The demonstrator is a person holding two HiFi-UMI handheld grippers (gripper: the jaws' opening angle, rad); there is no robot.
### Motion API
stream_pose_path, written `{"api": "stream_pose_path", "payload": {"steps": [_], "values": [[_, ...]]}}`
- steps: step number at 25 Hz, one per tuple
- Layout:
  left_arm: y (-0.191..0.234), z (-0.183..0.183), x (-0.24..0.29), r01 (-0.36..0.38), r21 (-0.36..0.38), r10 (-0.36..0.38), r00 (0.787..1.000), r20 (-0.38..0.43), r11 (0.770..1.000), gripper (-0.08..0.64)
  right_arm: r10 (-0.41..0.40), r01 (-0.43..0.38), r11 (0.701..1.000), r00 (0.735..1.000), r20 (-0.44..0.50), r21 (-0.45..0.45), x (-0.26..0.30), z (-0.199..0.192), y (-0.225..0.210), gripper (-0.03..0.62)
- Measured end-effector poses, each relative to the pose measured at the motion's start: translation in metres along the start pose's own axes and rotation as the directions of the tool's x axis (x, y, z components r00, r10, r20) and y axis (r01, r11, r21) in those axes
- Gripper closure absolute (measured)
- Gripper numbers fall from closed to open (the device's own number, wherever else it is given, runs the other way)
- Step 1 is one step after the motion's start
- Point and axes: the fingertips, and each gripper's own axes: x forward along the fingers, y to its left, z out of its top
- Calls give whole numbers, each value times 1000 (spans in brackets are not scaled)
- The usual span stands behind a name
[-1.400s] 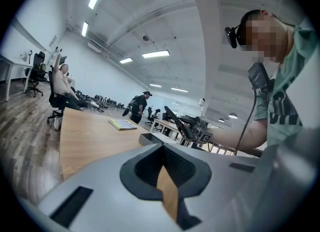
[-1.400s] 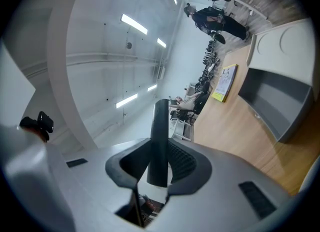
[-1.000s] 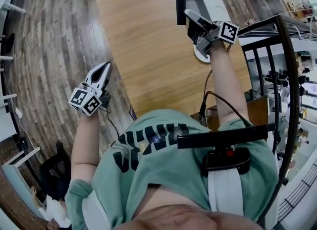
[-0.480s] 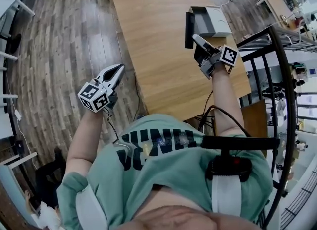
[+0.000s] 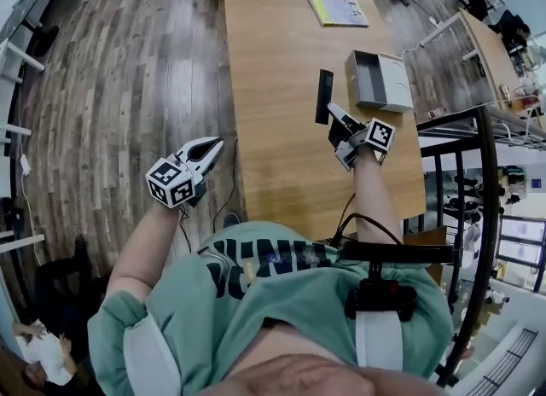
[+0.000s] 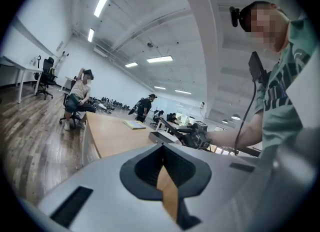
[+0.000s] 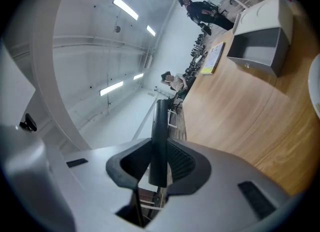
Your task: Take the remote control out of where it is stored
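One wooden table (image 5: 273, 61) carries an open grey box (image 5: 381, 87) at two o'clock. Just at the box's nine o'clock, the black remote control (image 5: 324, 94) is already outside. The right gripper (image 5: 334, 115) clamps it near one end. It looks light, stiff and smooth, so a grip at mid-body seems safer. The left gripper (image 5: 215, 144) is closed on nothing.

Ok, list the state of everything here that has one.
remote control: out of the box, clamped between the jaws.
right gripper: shut on the remote control.
left gripper: shut, empty, beside the table.
box: open, compartment empty.
booklet: closed, flat on the table.
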Motion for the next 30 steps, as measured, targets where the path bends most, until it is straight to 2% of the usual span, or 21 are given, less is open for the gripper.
{"api": "stream_pose_path", "payload": {"steps": [1, 2, 7, 12, 16, 24, 30], "values": [[4, -3, 5, -8, -9, 8, 1000, -6, 1000, 565, -10, 10, 1000, 1000, -6, 6, 6, 4, -11, 495], [9, -6, 9, -17, -17, 17, 1000, -12, 1000, 565, -24, 24, 1000, 1000, -12, 11, 14, 8, -23, 535], [41, -20, 22, -93, -79, 91, 996, -25, 993, 565, -121, 122, 993, 989, -87, 2, 60, 17, -94, 549], [60, -32, 53, -104, -130, 100, 994, -42, 986, 565, -170, 173, 985, 980, -107, 13, 91, 36, -152, 565], [68, -33, 73, -101, -139, 95, 994, -55, 985, 565, -173, 175, 984, 981, -90, 15, 112, 64, -174, 565], [97, -42, 71, -147, -155, 136, 987, -80, 977, 565, -166, 167, 986, 984, -63, 4, 176, 101, -201, 565], [120, -49, 72, -173, -174, 161, 984, -79, 969, 565, -188, 187, 982, 980, -70, -20, 221, 109, -221, 565]]}}
